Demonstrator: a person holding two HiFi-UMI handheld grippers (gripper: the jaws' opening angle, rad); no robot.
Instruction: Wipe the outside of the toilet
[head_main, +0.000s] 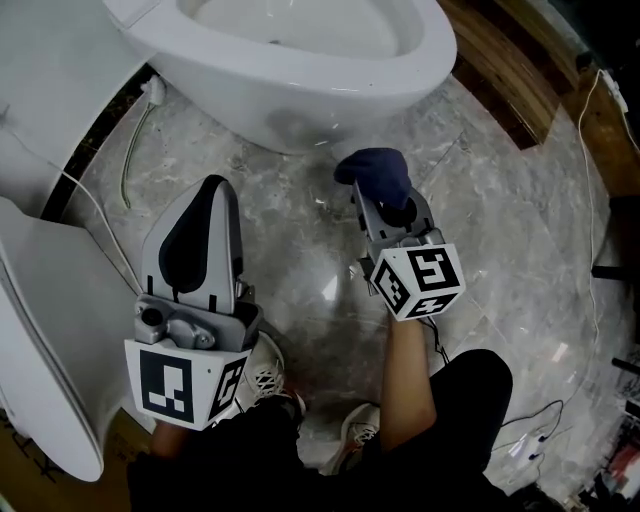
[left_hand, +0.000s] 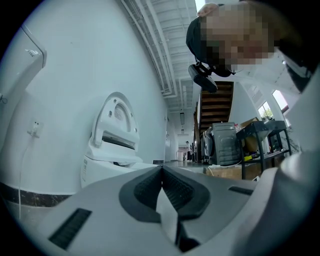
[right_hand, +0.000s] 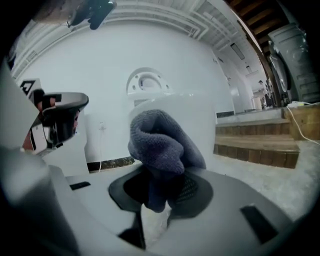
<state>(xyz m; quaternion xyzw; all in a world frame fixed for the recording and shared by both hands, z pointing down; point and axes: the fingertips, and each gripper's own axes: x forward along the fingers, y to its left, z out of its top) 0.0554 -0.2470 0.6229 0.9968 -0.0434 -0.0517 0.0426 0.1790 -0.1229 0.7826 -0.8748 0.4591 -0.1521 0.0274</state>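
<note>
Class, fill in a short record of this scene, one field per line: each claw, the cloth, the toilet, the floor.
Left claw: shut, empty, apart from the toilet bowl
Right claw: shut on a dark blue cloth
Cloth position: near the toilet bowl's outer front; contact unclear
Floor: glossy grey marbled tiles

The toilet bowl (head_main: 300, 70) stands on the floor (head_main: 500, 250) at the top of the head view. Just before it is the right tool (head_main: 378, 188), with a cloth (head_main: 375, 168) between its jaws. The left tool (head_main: 213, 192) is further left and nearer the person. A toilet lid (head_main: 40, 340) lies at its left. A wooden step (head_main: 510, 80) runs right of the bowl.
</note>
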